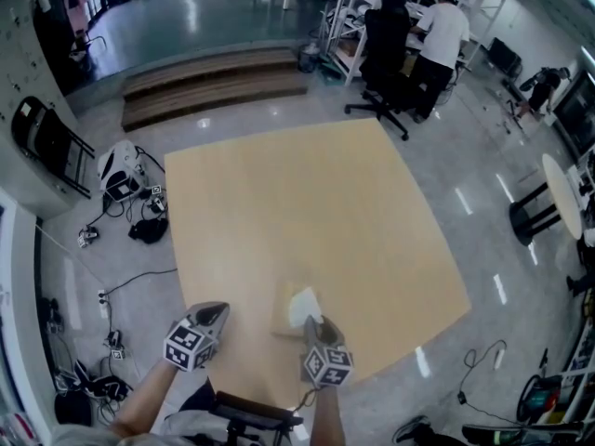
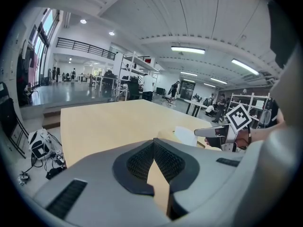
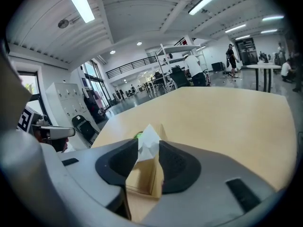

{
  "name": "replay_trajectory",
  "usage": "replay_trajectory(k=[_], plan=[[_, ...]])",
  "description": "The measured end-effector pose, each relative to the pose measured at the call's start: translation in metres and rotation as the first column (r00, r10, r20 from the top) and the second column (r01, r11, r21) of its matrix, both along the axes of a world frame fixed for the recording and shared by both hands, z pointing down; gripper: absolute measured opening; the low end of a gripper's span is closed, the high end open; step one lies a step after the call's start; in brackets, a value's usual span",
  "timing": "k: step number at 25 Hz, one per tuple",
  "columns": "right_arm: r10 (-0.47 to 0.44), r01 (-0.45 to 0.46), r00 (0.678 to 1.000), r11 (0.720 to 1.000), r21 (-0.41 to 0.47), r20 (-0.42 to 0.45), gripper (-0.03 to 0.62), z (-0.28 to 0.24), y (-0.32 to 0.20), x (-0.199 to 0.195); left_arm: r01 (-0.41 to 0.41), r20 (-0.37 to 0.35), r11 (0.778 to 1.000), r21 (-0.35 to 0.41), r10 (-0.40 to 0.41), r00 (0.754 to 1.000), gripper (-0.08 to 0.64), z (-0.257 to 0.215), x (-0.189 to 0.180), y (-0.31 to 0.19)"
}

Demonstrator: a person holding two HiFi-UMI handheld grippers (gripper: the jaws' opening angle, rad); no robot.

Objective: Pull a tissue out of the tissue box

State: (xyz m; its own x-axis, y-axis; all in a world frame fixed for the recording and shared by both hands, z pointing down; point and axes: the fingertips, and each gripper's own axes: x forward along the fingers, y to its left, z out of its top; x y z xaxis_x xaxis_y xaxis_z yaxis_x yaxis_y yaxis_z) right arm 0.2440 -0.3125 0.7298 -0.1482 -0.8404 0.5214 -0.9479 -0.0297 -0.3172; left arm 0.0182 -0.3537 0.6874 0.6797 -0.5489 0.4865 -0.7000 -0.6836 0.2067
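A tan cardboard tissue box (image 1: 286, 316) lies on the wooden table (image 1: 307, 212) near its front edge, with a white tissue (image 1: 305, 302) sticking up from its top. My right gripper (image 1: 319, 325) is at the box from the near side. In the right gripper view the tissue's tip (image 3: 148, 142) stands between the two pads of the right gripper (image 3: 148, 148), its edges at both pads, with the box (image 3: 142, 179) showing through the gap below. My left gripper (image 1: 213, 316) hovers left of the box. Its jaws (image 2: 154, 148) are slightly apart with only table between them.
The table's far half is bare wood. On the floor at left lie cables and a white device (image 1: 119, 170). Behind the table are low steps (image 1: 214, 80), an office chair (image 1: 383, 54) and a standing person (image 1: 437, 49). Black chair legs (image 1: 535, 216) are at right.
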Motion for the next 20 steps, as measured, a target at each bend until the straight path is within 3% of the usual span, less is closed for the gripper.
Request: replay_trajectory(k=[10, 20], plan=[[-0.005, 0.004, 0.998, 1.0, -0.019, -0.057, 0.013, 0.003, -0.0003, -0.0041, 0.002, -0.002, 1.0, 0.0, -0.002, 1.0, 0.006, -0.0011, -0.0027, -0.0002], [-0.03, 0.03, 0.996, 1.0, 0.001, -0.08, 0.009, -0.0049, -0.004, -0.0048, 0.018, -0.015, 1.0, 0.014, -0.018, 1.0, 0.006, -0.0059, -0.0031, -0.0017]])
